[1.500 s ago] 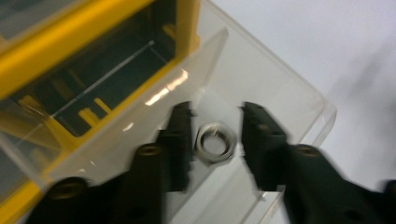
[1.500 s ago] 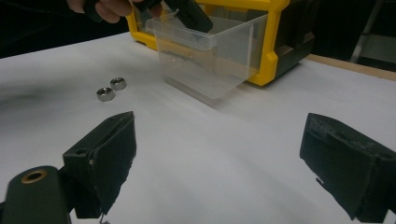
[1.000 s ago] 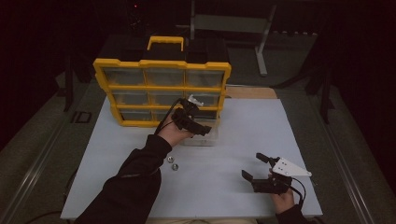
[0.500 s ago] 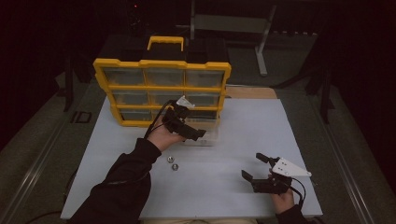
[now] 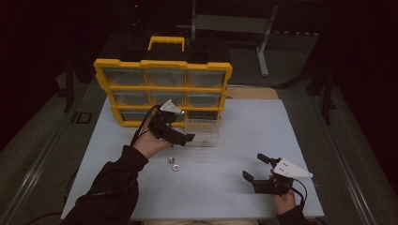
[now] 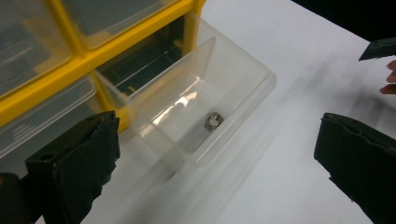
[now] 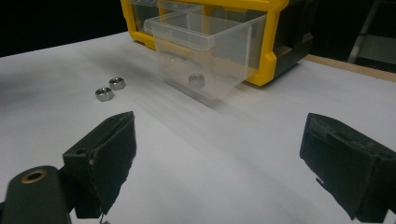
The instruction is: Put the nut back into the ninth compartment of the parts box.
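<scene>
Low in the high view, the right claw [image 5: 257,168] rests released on the white counter [image 5: 234,187]. Mid-frame lie two small metal hex nuts [image 5: 173,163]. Above them the left claw [image 5: 180,132] has just spread wide, empty — beside the pulled-out clear plastic drawer [image 6: 219,100] holding one metal nut [image 6: 213,119], under the yellow-framed organiser [image 5: 162,89].

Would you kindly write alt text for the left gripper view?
A clear plastic drawer, pulled out of a yellow organiser, holds one metal nut. The left gripper hangs open above it, over the white table.
</scene>
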`<state>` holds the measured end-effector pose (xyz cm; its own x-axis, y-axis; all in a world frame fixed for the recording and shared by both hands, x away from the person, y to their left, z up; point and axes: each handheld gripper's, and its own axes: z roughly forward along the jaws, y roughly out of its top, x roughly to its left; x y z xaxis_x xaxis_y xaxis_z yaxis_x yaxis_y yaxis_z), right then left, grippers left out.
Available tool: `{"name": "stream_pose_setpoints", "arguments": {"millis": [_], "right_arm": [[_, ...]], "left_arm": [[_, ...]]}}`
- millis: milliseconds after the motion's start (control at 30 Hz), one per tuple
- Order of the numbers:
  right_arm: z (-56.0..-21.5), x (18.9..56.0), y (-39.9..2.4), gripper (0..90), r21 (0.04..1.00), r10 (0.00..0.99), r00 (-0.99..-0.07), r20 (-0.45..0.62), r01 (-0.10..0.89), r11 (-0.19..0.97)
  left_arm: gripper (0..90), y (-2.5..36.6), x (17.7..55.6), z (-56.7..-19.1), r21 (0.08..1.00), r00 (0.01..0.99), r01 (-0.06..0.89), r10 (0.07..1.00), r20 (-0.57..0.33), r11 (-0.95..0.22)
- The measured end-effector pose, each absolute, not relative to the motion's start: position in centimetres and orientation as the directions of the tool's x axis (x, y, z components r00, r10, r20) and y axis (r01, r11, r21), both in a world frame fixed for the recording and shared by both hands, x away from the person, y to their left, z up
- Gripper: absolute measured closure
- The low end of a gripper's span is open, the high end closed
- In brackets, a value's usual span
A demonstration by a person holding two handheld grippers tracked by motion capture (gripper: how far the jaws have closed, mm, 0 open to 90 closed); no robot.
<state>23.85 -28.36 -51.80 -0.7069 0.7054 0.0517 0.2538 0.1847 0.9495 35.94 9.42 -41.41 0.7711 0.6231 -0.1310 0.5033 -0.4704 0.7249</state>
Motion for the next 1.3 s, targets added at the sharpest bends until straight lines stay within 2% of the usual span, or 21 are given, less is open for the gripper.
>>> {"name": "stream_pose_setpoints", "arguments": {"millis": [1000,1167,1300], "right_arm": [[-51.7,23.8,-28.2,10.7,0.949,0.703,-0.71,0.047,0.251,0.19],[-51.8,23.8,-28.2,10.8,0.948,0.703,-0.71,0.046,0.252,0.193],[-51.7,23.8,-28.2,10.8,0.949,0.702,-0.711,0.047,0.252,0.191]], "left_arm": [[0.8,13.8,32.6,-45.6,0.762,0.758,0.503,0.632,-0.162,-0.407],[4.0,14.0,32.5,-47.1,0.754,0.765,0.509,0.62,-0.174,-0.416],[13.3,14.2,32.4,-48.5,0.745,0.776,0.51,0.604,-0.183,-0.43]]}}
